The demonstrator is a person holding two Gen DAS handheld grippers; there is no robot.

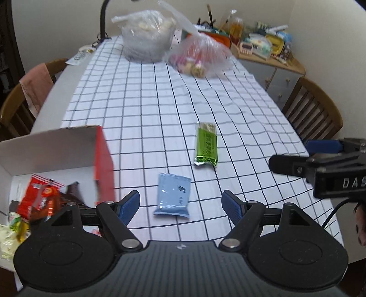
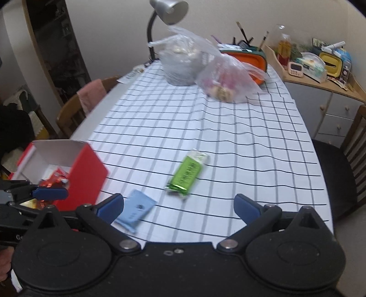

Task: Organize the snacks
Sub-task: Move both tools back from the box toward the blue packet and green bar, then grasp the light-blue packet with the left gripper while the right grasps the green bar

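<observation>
A light blue snack packet (image 1: 173, 194) lies on the checked tablecloth, just ahead of my open, empty left gripper (image 1: 181, 203). A green snack bar (image 1: 206, 143) lies farther out, to the right. A red box (image 1: 68, 157) with a white inside stands at the left and holds several snack packets (image 1: 43, 198). In the right wrist view my right gripper (image 2: 179, 208) is open and empty; the blue packet (image 2: 136, 210) lies by its left finger, the green bar (image 2: 188, 174) ahead, the red box (image 2: 84, 176) at the left. The right gripper also shows at the right edge of the left wrist view (image 1: 320, 157).
Two clear plastic bags (image 2: 183, 61) (image 2: 226, 77) of food stand at the table's far end by a desk lamp (image 2: 169, 9). Wooden chairs (image 1: 315, 112) (image 2: 75, 109) flank the table. A cluttered cabinet (image 2: 324, 91) stands at the back right.
</observation>
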